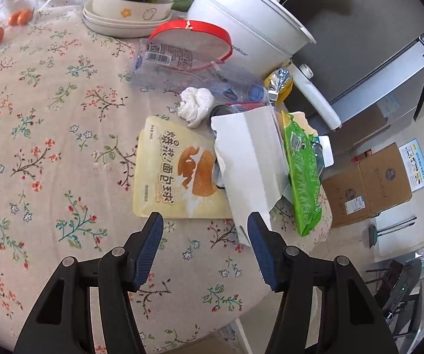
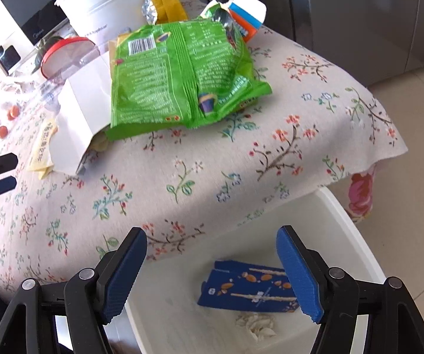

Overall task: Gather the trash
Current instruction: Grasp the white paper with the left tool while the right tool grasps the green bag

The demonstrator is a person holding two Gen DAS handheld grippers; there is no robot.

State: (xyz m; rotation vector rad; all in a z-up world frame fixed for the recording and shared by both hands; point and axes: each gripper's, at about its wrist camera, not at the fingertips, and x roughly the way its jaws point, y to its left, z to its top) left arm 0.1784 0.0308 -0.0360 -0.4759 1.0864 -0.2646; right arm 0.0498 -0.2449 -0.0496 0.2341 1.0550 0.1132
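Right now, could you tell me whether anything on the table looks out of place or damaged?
Yes: the trash pile sits crowded near the table edge. The torn white box lies across the yellow bread bag, with the green snack bag draped over it. Both grippers are open and empty.

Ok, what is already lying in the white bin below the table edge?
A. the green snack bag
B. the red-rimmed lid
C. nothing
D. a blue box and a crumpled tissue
D: in the right wrist view the blue box and a crumpled tissue lie inside the white bin; the green snack bag is on the table.
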